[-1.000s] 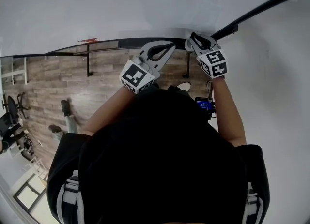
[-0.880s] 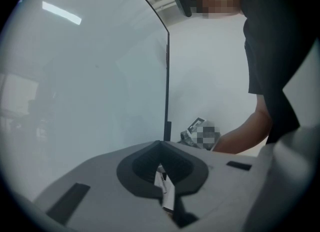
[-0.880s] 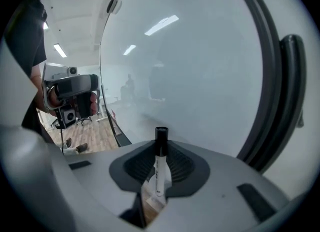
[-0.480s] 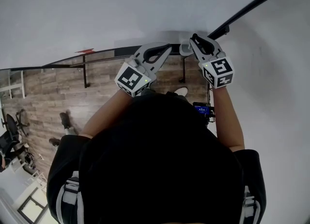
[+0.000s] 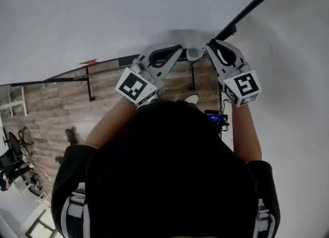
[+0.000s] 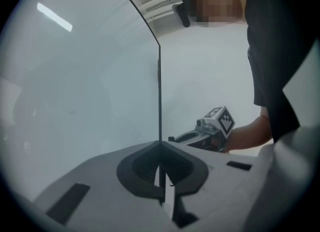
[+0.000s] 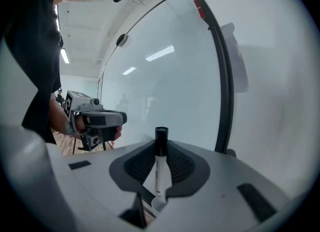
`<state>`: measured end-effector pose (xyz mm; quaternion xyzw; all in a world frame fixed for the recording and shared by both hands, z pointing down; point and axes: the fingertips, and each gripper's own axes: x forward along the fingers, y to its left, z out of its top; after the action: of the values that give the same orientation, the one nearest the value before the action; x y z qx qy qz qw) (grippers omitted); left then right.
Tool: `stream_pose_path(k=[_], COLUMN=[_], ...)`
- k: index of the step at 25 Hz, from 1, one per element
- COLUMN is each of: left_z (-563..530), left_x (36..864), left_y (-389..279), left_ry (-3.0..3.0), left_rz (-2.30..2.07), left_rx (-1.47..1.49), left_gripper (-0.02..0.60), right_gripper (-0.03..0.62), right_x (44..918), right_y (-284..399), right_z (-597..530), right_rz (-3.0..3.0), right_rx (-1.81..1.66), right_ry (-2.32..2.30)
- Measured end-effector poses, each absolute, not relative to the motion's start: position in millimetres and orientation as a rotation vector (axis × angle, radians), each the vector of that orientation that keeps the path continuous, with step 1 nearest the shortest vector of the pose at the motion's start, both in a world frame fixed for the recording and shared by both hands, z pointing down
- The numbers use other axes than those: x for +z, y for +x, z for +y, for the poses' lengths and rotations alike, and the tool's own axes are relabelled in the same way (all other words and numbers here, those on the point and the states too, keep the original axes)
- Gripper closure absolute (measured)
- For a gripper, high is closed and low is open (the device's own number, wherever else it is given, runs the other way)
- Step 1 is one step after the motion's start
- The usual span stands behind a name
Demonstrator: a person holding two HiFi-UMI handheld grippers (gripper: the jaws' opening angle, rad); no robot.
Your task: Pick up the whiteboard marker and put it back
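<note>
A whiteboard marker [image 7: 158, 168] with a white barrel and black cap stands upright between the jaws of my right gripper [image 7: 160, 148], which is shut on it. In the head view the right gripper [image 5: 212, 47] is raised in front of the whiteboard [image 5: 128, 16], near its black frame [image 5: 247, 11]. My left gripper [image 5: 176, 50] hangs just to its left, jaws together with nothing between them. In the left gripper view its jaws [image 6: 161, 186] face the whiteboard's edge [image 6: 159, 75], and the right gripper [image 6: 197, 137] shows beyond.
The board's black stand legs [image 5: 90, 85] rest on a wooden floor [image 5: 56, 98]. Office chairs [image 5: 10, 154] stand at the far left. A small device with a blue screen [image 5: 216, 116] sits below the right arm. A pale wall [image 5: 293, 103] fills the right side.
Both grippers have risen in front of the whiteboard, the right one more than the left. The marker has stayed in the right gripper's jaws.
</note>
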<state>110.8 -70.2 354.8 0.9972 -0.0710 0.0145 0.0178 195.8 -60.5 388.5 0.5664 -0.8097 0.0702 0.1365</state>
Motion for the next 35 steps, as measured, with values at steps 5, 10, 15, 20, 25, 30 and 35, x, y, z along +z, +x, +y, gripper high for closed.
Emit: stream_pose_path(k=[5, 10, 15, 20, 25, 30, 35], left_z=[-66, -62, -59, -57, -53, -50, -51], left_x=[349, 354, 360, 357, 361, 362, 363], left_y=[112, 116, 120, 128, 128, 130, 130], left_ry=[3.140, 3.141, 3.126, 3.121, 3.123, 3.118, 3.116], left_rz=[-0.175, -0.125, -0.078, -0.032, 0.003, 0.009, 0.003], left_rx=[0.029, 0.057, 0.050, 0.047, 0.042, 0.050, 0.054], left_gripper=[0.578, 0.578, 0.578, 0.578, 0.578, 0.577, 0.578], right_gripper=[0.531, 0.531, 0.531, 0.531, 0.531, 0.530, 0.530], right_x=[373, 371, 373, 368, 372, 369, 369], right_y=[202, 210, 213, 217, 214, 215, 214], right_z=[-42, -25, -15, -11, -10, -9, -10], right_rz=[-2.325, -2.298, -2.274, -2.261, -2.273, -2.294, -2.298], right_rx=[0.164, 0.180, 0.184, 0.187, 0.195, 0.202, 0.206], right_ry=[1.687, 1.768, 1.822, 1.853, 1.873, 1.878, 1.866])
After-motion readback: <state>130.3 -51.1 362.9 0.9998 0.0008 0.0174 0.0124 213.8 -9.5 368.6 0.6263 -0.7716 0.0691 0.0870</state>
